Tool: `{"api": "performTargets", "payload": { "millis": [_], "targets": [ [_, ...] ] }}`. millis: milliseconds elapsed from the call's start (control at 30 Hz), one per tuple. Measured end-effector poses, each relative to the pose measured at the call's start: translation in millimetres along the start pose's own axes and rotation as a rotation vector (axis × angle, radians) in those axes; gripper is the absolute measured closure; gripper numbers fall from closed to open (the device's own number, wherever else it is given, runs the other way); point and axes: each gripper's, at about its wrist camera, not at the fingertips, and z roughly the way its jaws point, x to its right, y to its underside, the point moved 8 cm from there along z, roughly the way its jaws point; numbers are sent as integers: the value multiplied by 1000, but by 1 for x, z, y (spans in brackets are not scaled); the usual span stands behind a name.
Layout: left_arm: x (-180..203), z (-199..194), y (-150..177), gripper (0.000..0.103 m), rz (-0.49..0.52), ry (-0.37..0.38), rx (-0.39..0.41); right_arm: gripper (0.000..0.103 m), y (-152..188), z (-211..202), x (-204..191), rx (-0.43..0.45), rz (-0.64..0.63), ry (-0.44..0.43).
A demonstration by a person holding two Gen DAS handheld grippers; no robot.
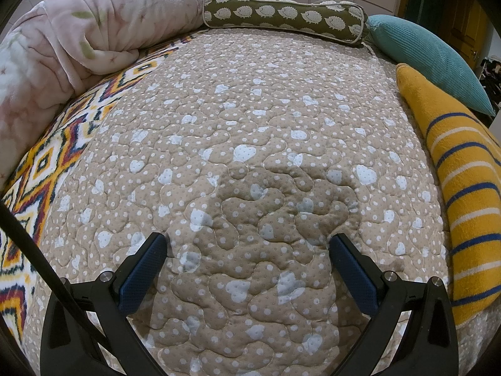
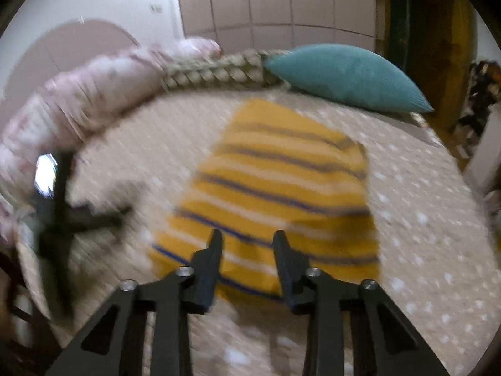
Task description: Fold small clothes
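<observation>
A small yellow garment with blue and white stripes [image 2: 281, 188] lies flat on the beige quilted bed cover [image 2: 422, 219], folded into a rough rectangle. It also shows at the right edge of the left wrist view [image 1: 463, 194]. My right gripper [image 2: 247, 238] is open and empty, hovering over the garment's near edge; this view is motion-blurred. My left gripper [image 1: 247, 241] is wide open and empty over bare quilt [image 1: 250, 125], left of the garment. The left gripper also appears blurred at the left of the right wrist view [image 2: 62, 213].
A pink fluffy blanket [image 1: 78, 37] is bunched along the far left. A green hedgehog-print bolster [image 1: 281, 12] and a teal cushion [image 1: 432, 59] line the far edge. A patterned orange-and-white blanket [image 1: 47, 163] lies at the left. The bed drops off at the right.
</observation>
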Motion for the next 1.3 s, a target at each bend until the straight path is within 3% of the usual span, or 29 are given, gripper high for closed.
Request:
{"api": "performTargets", "payload": {
  "millis": [100,233,400,500,700,767,833,867,900,1000,1100,1133,1300],
  "targets": [
    [0,0,0,0,0,0,0,92,-11,30,-21,-25,68,-171],
    [0,0,0,0,0,0,0,96,29,77,-21,-180,272,-348],
    [0,0,0,0,0,0,0,101,71,50,-20,-203,349,-435],
    [0,0,0,0,0,1,0,101,70,35,-17,-248,321,-400],
    [0,-1,0,0,-2,4,-1,98,-12,6,16,-18,262,-287],
    [1,-1,0,0,0,-1,1,93,-39,20,43,29,271,-175],
    [0,-1,-1,0,2,-1,1,91,-50,51,78,-2,309,-68],
    [-1,0,-1,0,0,0,1,93,-48,67,93,-39,345,-55],
    [-1,0,-1,0,1,0,1,103,-46,82,111,-65,393,-45],
    [-1,0,-1,0,1,0,2,103,-51,76,131,-38,420,3],
    [-1,0,-1,0,-2,-1,1,98,-52,58,141,-38,353,151],
    [0,-1,0,0,-3,-1,1,98,-51,50,141,-37,341,167],
    [2,-1,2,0,-15,-14,-10,95,-47,16,111,8,321,31]
  ]
}}
